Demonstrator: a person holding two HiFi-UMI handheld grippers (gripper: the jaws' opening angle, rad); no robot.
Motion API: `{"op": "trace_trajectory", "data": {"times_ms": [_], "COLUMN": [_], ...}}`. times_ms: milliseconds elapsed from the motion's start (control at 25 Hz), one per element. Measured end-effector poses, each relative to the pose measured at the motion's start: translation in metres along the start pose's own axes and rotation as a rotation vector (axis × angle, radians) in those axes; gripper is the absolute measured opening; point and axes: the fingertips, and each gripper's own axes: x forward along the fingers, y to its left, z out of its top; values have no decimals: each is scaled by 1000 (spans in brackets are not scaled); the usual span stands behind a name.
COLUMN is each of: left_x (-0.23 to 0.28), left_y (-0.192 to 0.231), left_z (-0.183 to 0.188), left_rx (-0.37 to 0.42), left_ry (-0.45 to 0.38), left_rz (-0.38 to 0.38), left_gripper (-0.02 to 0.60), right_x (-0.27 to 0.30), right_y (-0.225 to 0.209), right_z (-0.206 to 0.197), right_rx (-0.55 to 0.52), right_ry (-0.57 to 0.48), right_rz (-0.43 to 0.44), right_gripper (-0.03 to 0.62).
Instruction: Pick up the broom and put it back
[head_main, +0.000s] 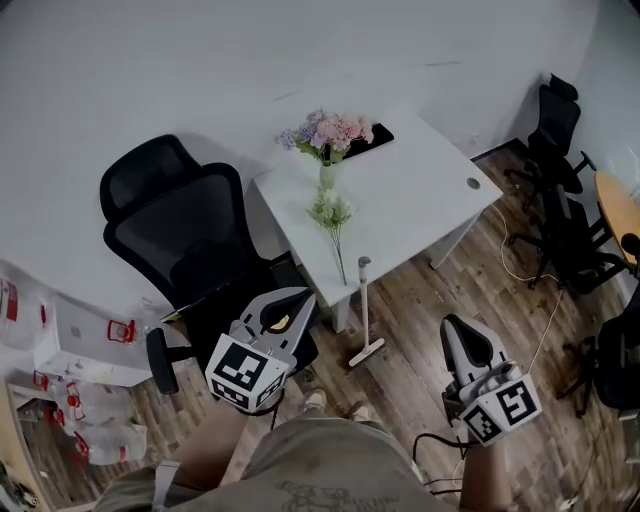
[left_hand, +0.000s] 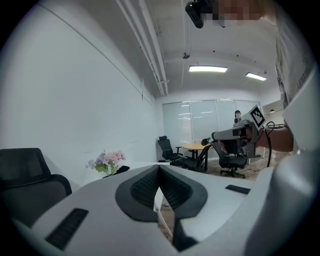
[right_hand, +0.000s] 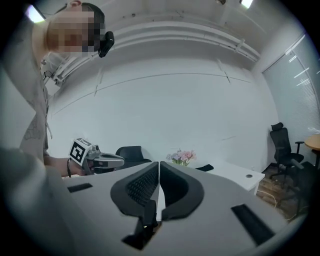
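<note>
The broom (head_main: 365, 312) is pale grey. It stands on the wood floor with its handle leaning against the front edge of the white table (head_main: 420, 200) and its head (head_main: 366, 352) on the floor. My left gripper (head_main: 290, 300) hovers to the broom's left, in front of the chair, with its jaws shut and empty (left_hand: 159, 169). My right gripper (head_main: 460, 326) hangs to the broom's right over the floor, also shut with nothing between its pads (right_hand: 159, 167). Neither gripper touches the broom.
A vase of flowers (head_main: 328, 140) and a loose sprig (head_main: 332, 215) are on the table. A black office chair (head_main: 190, 240) stands at its left. More black chairs (head_main: 560, 200) and a round wooden table (head_main: 620, 210) are at right, with a cable (head_main: 545, 330) on the floor.
</note>
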Motion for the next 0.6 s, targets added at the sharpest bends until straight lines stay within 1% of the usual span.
{"op": "trace_trajectory", "data": {"times_ms": [120, 280, 400, 600], "left_x": [-2, -1, -1, -2], "left_y": [-7, -17, -20, -21], "left_z": [4, 12, 14, 11], "left_rx": [-5, 15, 15, 16], "left_ry": [-12, -27, -34, -25], "left_rz": [-12, -41, -53, -69], "left_gripper": [17, 17, 17, 17], "right_x": [-8, -16, -20, -21], "right_y": [4, 7, 3, -1], "right_z": [-3, -1, -2, -3], "right_rx": [11, 9, 8, 7], "right_ry": [-2, -12, -5, 4], "right_rz": [-14, -32, -64, -97], "right_gripper": [35, 35, 35, 35]}}
